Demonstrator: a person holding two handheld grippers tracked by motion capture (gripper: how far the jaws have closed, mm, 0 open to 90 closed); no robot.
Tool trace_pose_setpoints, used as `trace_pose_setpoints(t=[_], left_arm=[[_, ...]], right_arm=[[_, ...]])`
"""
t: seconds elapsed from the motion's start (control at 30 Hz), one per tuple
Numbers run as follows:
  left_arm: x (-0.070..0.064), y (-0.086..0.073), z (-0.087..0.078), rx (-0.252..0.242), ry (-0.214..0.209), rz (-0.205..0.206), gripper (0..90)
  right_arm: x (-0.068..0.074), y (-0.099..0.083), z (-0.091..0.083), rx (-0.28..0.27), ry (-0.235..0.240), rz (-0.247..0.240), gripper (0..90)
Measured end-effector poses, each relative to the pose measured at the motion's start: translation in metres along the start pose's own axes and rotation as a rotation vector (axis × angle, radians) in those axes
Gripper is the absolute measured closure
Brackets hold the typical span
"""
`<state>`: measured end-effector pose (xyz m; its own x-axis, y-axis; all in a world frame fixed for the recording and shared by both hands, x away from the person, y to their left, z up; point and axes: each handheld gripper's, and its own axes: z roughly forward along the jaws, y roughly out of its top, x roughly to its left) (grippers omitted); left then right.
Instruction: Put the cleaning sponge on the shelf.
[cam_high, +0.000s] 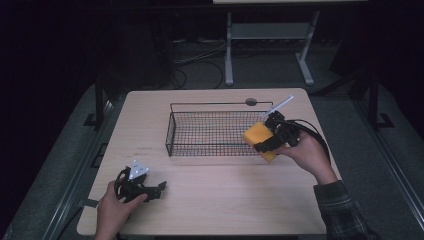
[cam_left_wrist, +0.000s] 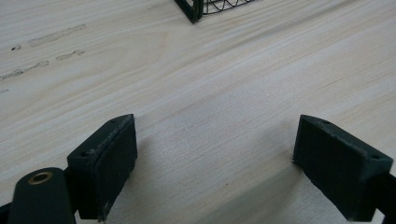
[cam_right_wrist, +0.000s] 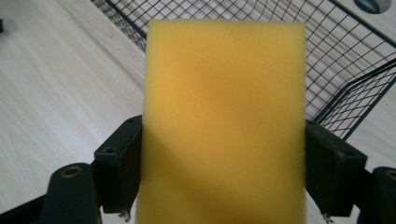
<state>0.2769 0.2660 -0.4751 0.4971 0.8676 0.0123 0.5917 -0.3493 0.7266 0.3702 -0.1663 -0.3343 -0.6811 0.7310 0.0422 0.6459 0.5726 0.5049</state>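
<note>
Dark room, pale wood tabletop (cam_high: 215, 200) with a black wire basket (cam_high: 172, 135) sitting mid-table, far half. Basket looks empty in the high view.

Right tongs (cam_high: 264, 141) clamped on a yellow sponge (cam_high: 259, 134), one jaw on each side face; the right gripper view shows the sponge (cam_right_wrist: 224, 116) gripped squarely and standing up between the jaws. Sponge is off the tabletop, at the basket's right end, about level with the rim and partly over it. Can't tell exactly how far inside the wall it sits.

Left tongs (cam_high: 161, 187) wide, holding nothing, resting low at the near-left of the tabletop, well apart from the basket. In the left gripper view there's bare wood between the jaws and a basket corner (cam_left_wrist: 196, 11) at the top.

Step as I read it: transport phase, sponge on its way into the basket, not yet released.

Next move needs: carry left past the end wall so the whole sponge clears the rim, lower toward the mesh floor, then spread the jaws. Watch the sponge's lower corner on the rim wire. Left side has no job here.
</note>
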Motion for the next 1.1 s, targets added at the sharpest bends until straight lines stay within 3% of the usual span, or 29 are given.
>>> trace_pose_setpoints(t=[0.5,1.1], left_arm=[[0.000,0.000,0.000,0.002,-0.001,0.000,12.7],[0.000,0.000,0.000,0.002,-0.001,0.000,12.7]], right_arm=[[-0.030,0.019,0.013,-0.001,-0.033,0.061,23.4],[-0.050,0.039,0.040,0.009,-0.050,0.134,23.4]])
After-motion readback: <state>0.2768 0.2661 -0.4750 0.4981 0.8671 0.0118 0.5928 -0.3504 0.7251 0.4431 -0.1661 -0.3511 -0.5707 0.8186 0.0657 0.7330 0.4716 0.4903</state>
